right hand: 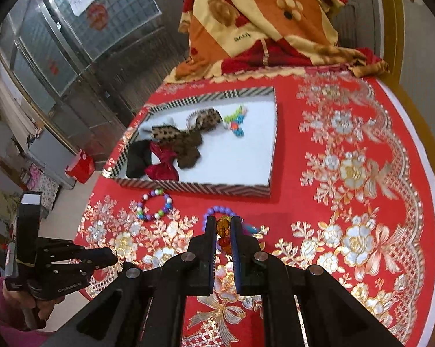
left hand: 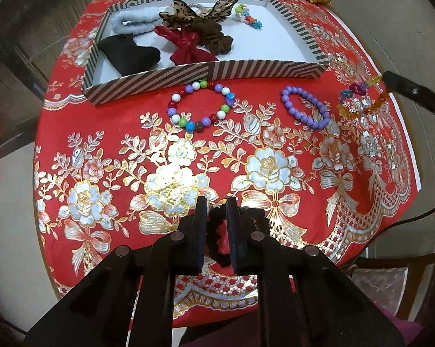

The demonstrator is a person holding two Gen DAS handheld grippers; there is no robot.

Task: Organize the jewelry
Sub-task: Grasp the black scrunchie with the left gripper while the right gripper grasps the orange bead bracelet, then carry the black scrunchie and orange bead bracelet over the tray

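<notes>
A striped tray at the back of the red cloth holds scrunchies, bows and a small bead bracelet. In front of it lie a multicolour bead bracelet and a purple bead bracelet. My left gripper is shut on a black scrunchie near the table's front edge. My right gripper is shut on an amber and colourful bead bracelet, which also shows in the left wrist view, held just right of the purple bracelet.
A folded orange and red blanket lies behind the tray. The round table's edge curves on the right. My left gripper shows at the left of the right wrist view. A chair stands at the lower right.
</notes>
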